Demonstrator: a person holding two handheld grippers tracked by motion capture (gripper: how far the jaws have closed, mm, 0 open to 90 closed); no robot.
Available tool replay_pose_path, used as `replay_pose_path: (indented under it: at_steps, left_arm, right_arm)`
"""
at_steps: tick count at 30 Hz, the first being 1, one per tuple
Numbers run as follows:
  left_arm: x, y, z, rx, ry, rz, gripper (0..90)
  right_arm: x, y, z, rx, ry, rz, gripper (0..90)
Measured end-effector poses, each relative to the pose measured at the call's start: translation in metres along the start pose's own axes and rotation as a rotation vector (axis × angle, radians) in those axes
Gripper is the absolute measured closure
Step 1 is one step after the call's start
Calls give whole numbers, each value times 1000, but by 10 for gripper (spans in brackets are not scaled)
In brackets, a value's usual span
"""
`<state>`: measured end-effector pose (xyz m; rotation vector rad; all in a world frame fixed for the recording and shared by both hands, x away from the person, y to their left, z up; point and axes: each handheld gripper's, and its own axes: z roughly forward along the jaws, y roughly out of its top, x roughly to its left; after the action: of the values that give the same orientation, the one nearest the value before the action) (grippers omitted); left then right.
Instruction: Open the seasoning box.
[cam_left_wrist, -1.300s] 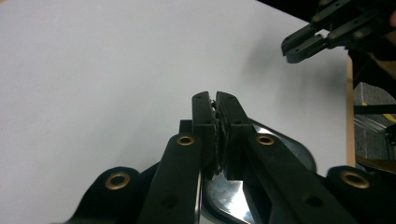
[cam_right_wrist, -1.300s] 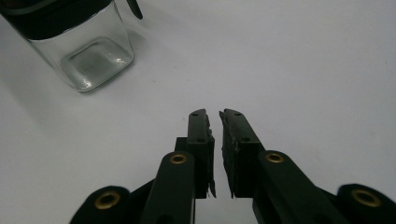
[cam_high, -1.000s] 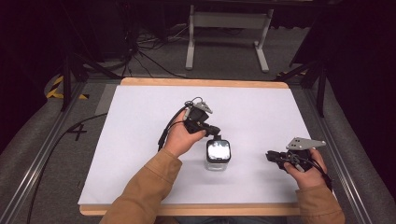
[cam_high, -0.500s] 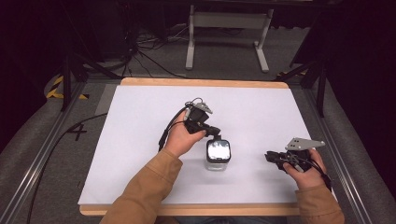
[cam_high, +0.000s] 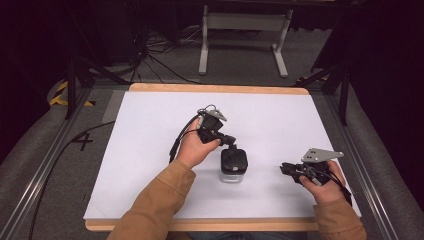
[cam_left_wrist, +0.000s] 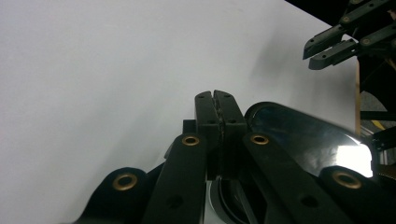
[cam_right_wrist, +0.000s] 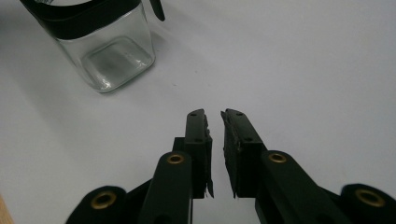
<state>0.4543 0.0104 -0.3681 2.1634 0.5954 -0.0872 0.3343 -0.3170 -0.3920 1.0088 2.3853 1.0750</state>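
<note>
Low in the frame's right, my right gripper (cam_high: 292, 170) rests near the table's (cam_high: 150, 150) front edge, jaws slightly parted on nothing. Just below center, my left gripper (cam_high: 226, 141) has its jaws pressed together, empty, touching or just above the black lid (cam_high: 234, 159) of a glass jar (cam_right_wrist: 109, 53); I cannot tell which. The jar stands upright at the frame's middle, long axis vertical, lid facing up. I judge the lid comes next: spread the left jaws first, grip its rim squarely, and steady the glass with the right.
</note>
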Motion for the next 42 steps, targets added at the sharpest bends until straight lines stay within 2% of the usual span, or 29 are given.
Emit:
replay_pose_path:
  at_steps: [2, 3, 4, 5, 6, 9, 11, 17, 22, 23, 24, 25, 26, 27, 35, 42]
  left_arm:
    - [0, 0, 1, 24, 40, 18, 900]
    - [-1, 0, 2, 47, 85, 23, 900]
    - [0, -2, 5, 90, 99, 25, 900]
    - [2, -3, 6, 94, 92, 34, 900]
    - [5, -5, 7, 76, 70, 11, 900]
    - [8, -6, 6, 60, 38, -13, 900]
    - [9, -6, 4, 53, 24, -12, 900]
    - [9, -8, 5, 54, 25, -14, 900]
    - [9, -8, 3, 53, 21, -17, 900]
    - [9, -9, 2, 47, 19, -19, 900]
    - [9, -9, 2, 47, 19, -19, 900]
    - [9, -9, 1, 45, 18, -14, 900]
    - [9, -9, 1, 45, 18, -14, 900]
    - [8, -10, 0, 38, 21, -19, 900]
    - [7, -13, -11, 17, 26, -23, 900]
    - [-1, -24, -37, -21, 61, -46, 898]
  right_arm:
    - [2, 1, 0, -3, 8, 3, 801]
    - [3, 2, 0, -6, 10, -4, 801]
    - [4, 3, 0, -10, 13, -6, 801]
    - [7, 4, 0, -13, 20, -12, 802]
    - [8, 6, 0, -19, 27, -16, 802]
    - [14, 10, 2, -27, 43, -32, 802]
    - [21, 16, 5, -41, 65, -48, 803]
    - [36, 33, 17, -95, 111, -73, 820]
    - [46, 46, 24, -139, 112, -102, 878]
    - [50, 54, 27, -187, 113, -102, 891]
    - [50, 54, 27, -187, 113, -102, 891]
    - [53, 61, 28, -232, 114, -104, 892]
    - [53, 61, 28, -232, 114, -104, 892]
    - [54, 66, 29, -258, 114, -101, 893]
    - [55, 70, 36, -272, 116, -97, 894]
    - [55, 74, 38, -278, 126, -114, 893]
